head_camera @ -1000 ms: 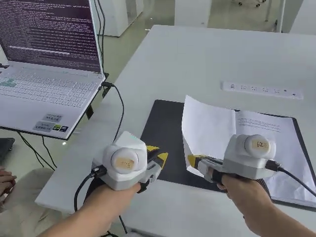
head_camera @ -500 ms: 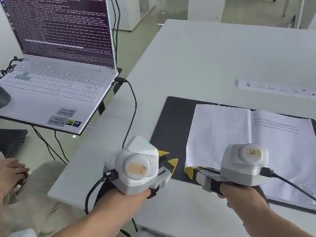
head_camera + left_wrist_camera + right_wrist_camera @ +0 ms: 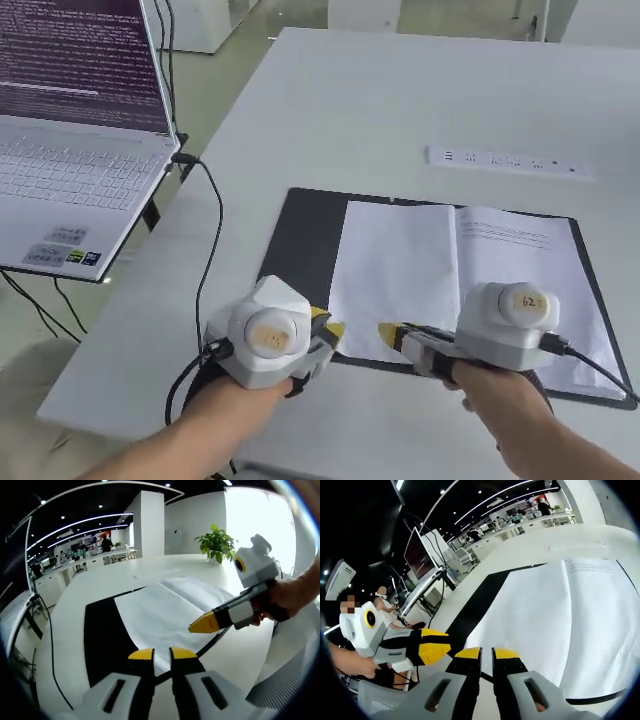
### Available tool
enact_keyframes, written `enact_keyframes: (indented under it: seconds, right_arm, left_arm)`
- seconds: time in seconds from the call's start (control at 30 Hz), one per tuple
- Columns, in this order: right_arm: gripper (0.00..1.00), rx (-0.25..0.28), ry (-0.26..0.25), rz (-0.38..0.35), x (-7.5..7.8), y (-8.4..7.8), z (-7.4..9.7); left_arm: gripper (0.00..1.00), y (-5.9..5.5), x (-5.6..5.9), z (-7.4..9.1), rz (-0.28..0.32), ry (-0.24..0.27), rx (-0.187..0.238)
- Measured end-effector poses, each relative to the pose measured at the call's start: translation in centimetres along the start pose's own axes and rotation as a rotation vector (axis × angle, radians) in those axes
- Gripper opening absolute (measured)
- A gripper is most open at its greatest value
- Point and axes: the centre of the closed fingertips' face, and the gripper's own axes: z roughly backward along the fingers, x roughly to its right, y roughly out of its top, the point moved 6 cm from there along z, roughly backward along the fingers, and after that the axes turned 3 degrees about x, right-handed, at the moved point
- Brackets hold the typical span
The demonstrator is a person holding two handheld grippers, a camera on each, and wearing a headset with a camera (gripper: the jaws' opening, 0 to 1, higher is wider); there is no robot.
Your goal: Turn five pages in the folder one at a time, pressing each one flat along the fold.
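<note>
Left tongs and right tongs are both pressed together, gripping nothing. They hover tip to tip at the 6 o'clock edge of the folder, which lies open on the tabletop. A blank page rests flat on its left half.

Judgement: the page is turned and pressing along the fold is outstanding. That calls for a run toward 12 o'clock.

Clearances: power strip at 12 o'clock, laptop and cable at 9 to 10 o'clock.
</note>
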Motion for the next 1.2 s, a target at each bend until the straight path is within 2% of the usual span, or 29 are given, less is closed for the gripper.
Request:
enact_keyframes:
  seconds: [0.17, 0.33, 0.57, 0.8, 0.93, 0.97, 1.03, 1.07, 1.13, 1.2]
  right_arm:
    - [0.06, 0.03, -0.026, -0.024, 1.7, 1.2, 0.9]
    - [0.05, 0.064, -0.048, -0.075, 3.7, 2.2, 1.6]
    - [0.04, 0.089, -0.065, -0.108, 5.7, 3.3, 2.3]
    - [0.02, 0.098, -0.045, -0.159, 6.3, 3.8, 2.0]
    - [0.0, 0.082, -0.025, -0.2, 6.3, 3.9, 1.6]
    - [0.0, 0.064, -0.011, -0.237, 6.1, 3.8, 1.3]
    - [0.0, 0.056, -0.005, -0.237, 6.2, 3.8, 0.9]
    - [0.0, 0.041, 0.002, -0.264, 6.2, 3.8, 0.7]
    - [0.0, 0.044, 0.012, -0.328, 6.4, 4.1, 0.3]
    - [0.0, 0.039, 0.017, -0.344, 6.8, 4.3, -0.1]
  left_arm:
    - [0.1, -1.4, 0.5, -1.6, -0.007, -0.017, -0.049]
    - [0.1, -2.6, 0.7, -2.4, -0.007, -0.016, -0.086]
    - [0.1, -3.3, 0.8, -2.6, -0.006, -0.006, -0.107]
    - [0.09, -3.3, 0.7, -2.5, -0.03, 0.002, -0.099]
    - [0.09, -3.4, 0.6, -2.4, -0.03, -0.003, -0.095]
    - [0.09, -3.4, 0.6, -2.4, -0.04, -0.005, -0.095]
    - [0.09, -3.4, 0.6, -2.5, -0.039, -0.004, -0.099]
    - [0.09, -3.4, 0.6, -2.5, -0.043, -0.005, -0.101]
    - [0.09, -3.4, 0.7, -2.5, -0.049, -0.005, -0.104]
    - [0.09, -3.4, 0.7, -2.5, -0.053, -0.004, -0.107]
